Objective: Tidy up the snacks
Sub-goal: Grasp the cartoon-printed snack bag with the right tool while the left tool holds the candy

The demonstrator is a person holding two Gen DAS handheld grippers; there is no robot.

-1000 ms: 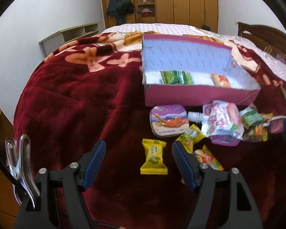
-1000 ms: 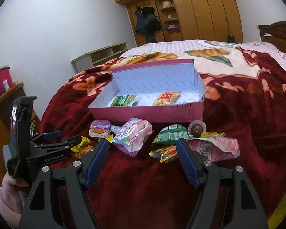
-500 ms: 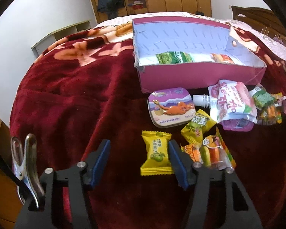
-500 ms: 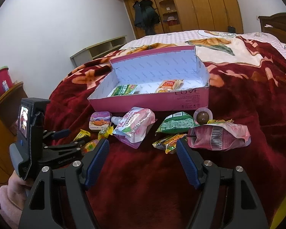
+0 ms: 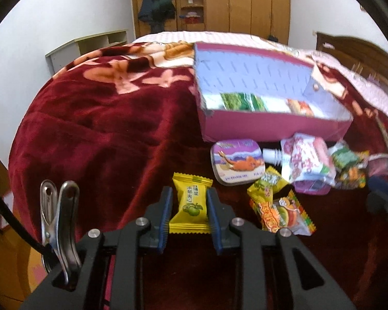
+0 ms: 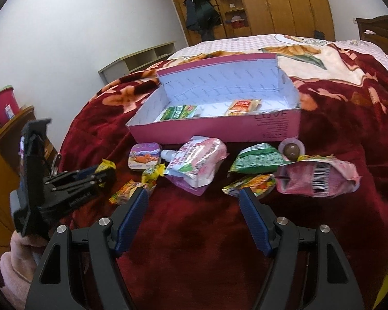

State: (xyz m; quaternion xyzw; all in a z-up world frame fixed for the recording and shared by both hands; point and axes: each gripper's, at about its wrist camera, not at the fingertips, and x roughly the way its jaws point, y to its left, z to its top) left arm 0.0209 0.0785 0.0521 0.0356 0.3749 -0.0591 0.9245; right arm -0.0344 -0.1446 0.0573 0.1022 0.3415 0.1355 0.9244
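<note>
Two packets lie in the box [image 6: 214,131]; your left gripper [image 5: 188,209] clamps the yellow candy [image 5: 190,204]. Your right gripper [image 6: 194,219] stands open over the pile at 12 o'clock, still unsorted.

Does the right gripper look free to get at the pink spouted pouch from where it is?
Probably yes. The right gripper is open and empty, the pink spouted pouch lies just ahead on the blanket, nothing lies between them, and nothing rests on it.
</note>
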